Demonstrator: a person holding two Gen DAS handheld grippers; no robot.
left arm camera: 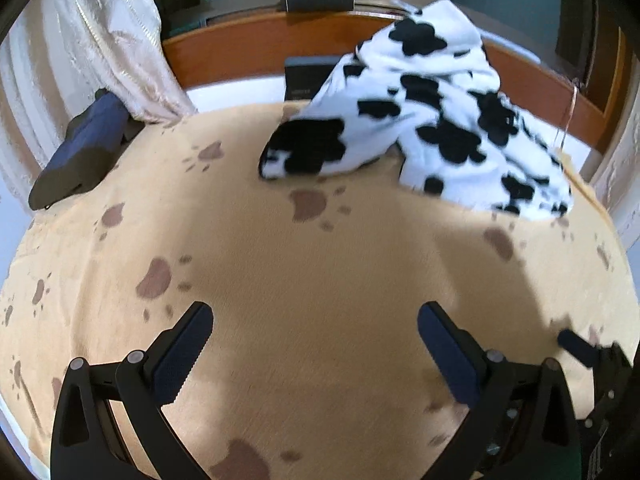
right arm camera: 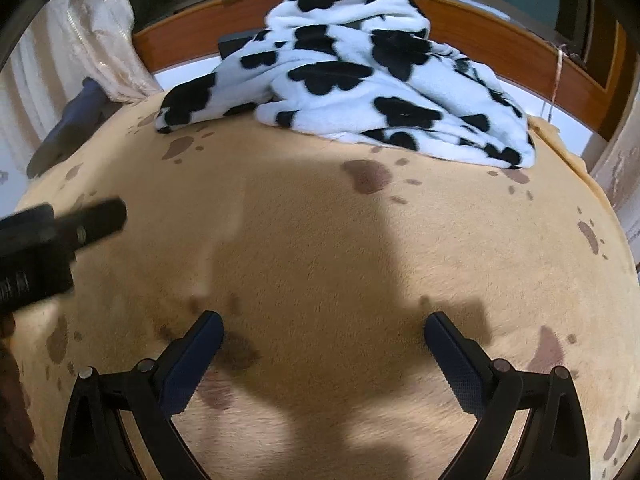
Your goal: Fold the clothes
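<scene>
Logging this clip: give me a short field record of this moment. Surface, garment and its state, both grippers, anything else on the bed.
surface: tan paw-print blanket spread over a bed
garment: black-and-white cow-print fleece, heaped and unfolded at the far side
left gripper: open, empty, above bare blanket
right gripper: open, empty, above bare blanket
contact with garment: none, both grippers well short of it
other items: dark blue object at the far left edge; dark box behind the fleece
backdrop: wooden bed frame, cream curtain
task progress: folding not yet begun
</scene>
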